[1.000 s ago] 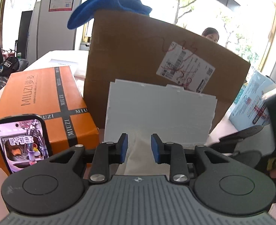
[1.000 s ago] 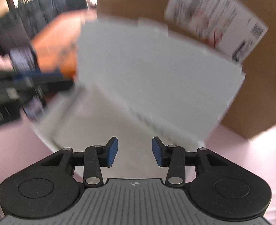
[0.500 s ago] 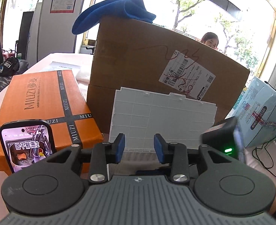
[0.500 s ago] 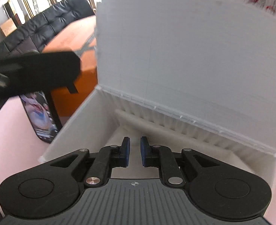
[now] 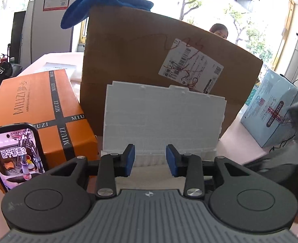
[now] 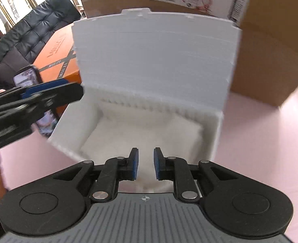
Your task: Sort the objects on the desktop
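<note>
Right claw (image 6: 146,164) sits nearest in the right wrist view, jaws parted with a narrow gap, nothing between the blue pads (image 6: 134,163), poised over the near rim of the white foam box (image 6: 140,125). Left claw (image 5: 150,160) in its own view has jaws moderately wide, empty too, pointing level at the box lid (image 5: 163,119) from just in front (box interior hardly visible from there). The foam box rests on the pink worktop (image 6: 256,141), lid swung up and standing upright at the back, cavity looks empty and white inside, though blur hides detail. Left claw also shows in the right wrist view at the left edge (image 6: 33,99), beside the box's left wall, blurred. A phone (image 5: 15,158) with its screen lit stands at left, close to the left claw, in front of the orange box (image 5: 37,109) marked MIUZI with black bands. Behind the foam box lid is a large cardboard box (image 5: 140,60) with a shipping label (image 5: 191,68) scribbled in red; lid seems to lean on or stand just before it, cannot tell which. Blue cloth (image 5: 108,2) drapes over the cardboard box top-left corner. Light blue package (image 5: 270,109) lies to the right on the worktop. Person's head (image 5: 219,30) shows behind the cardboard. Black couch (image 6: 31,32) further left.
</note>
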